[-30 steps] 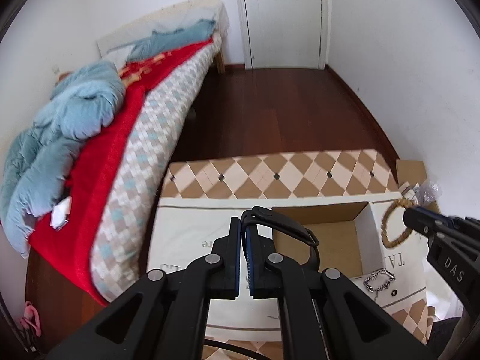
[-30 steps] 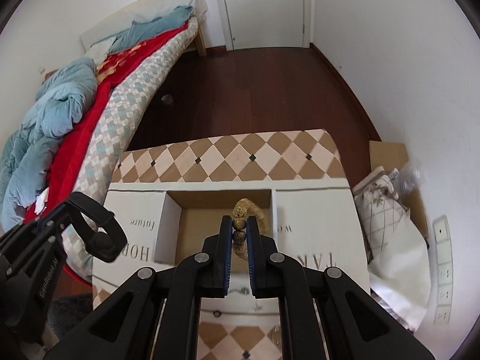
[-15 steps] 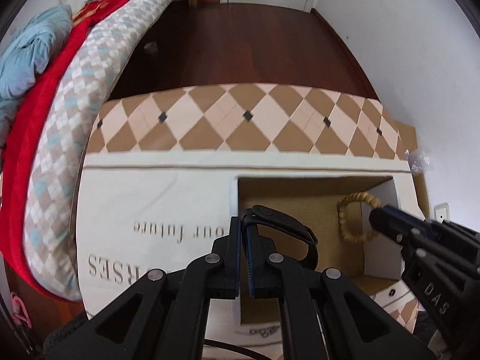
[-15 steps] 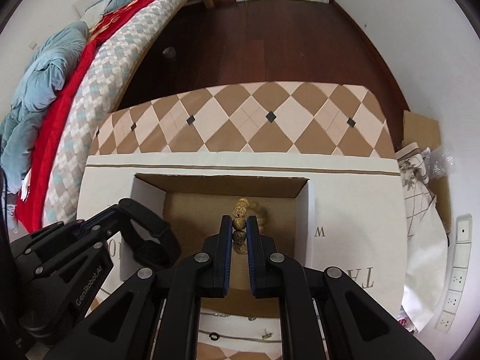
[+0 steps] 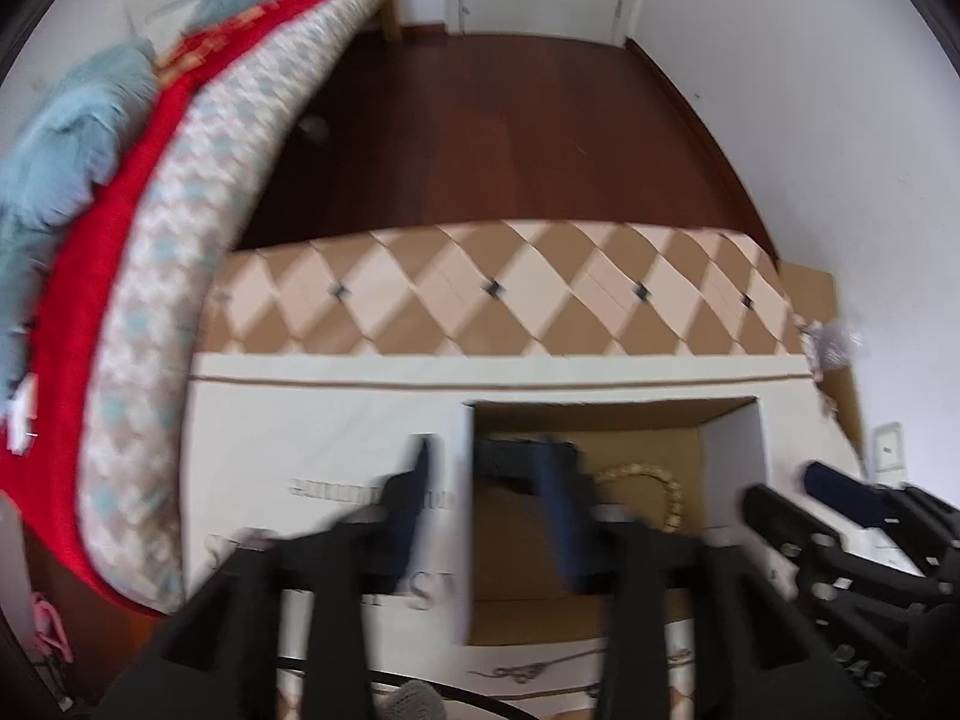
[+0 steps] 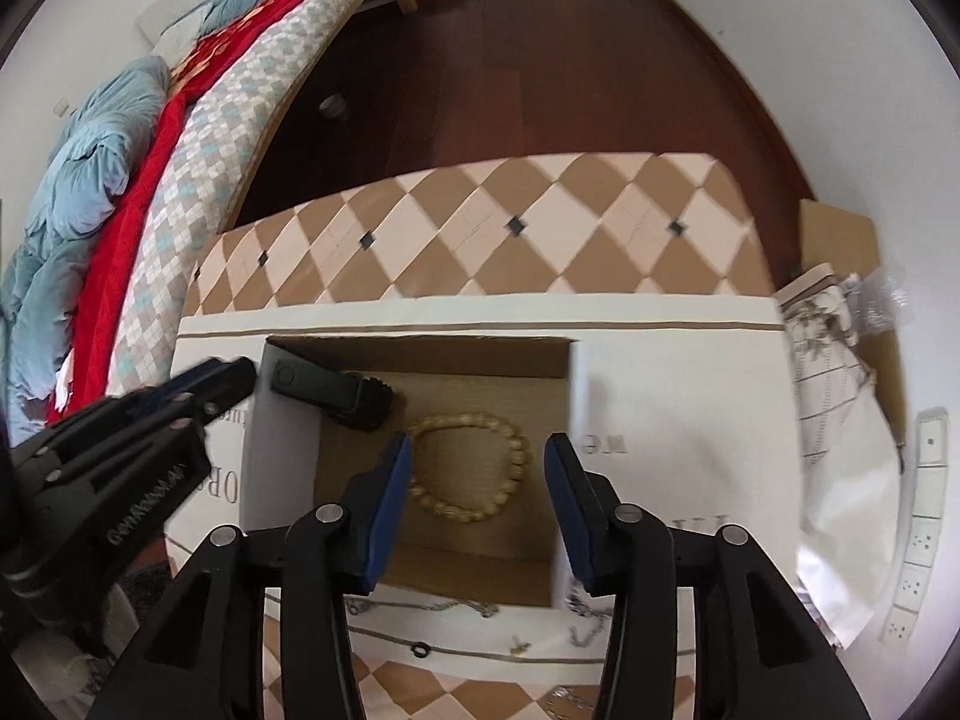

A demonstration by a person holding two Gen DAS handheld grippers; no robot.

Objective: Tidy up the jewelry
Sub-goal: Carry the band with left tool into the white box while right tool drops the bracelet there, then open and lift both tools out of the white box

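An open cardboard box with white flaps sits on a checked table. A beige bead bracelet lies on its floor, also in the left wrist view. A black wristband lies in the box's far left corner, also in the left wrist view. My right gripper is open and empty just above the bracelet. My left gripper is open and empty over the box's left wall; it shows in the right wrist view at the box's left flap.
Silver chains, a small black ring and other small pieces lie on the table in front of the box. A bed runs along the left. A wall and cardboard scraps stand on the right.
Both grippers have opened. The bead bracelet and the black wristband dropped into the box. Both grippers have pulled back a little.
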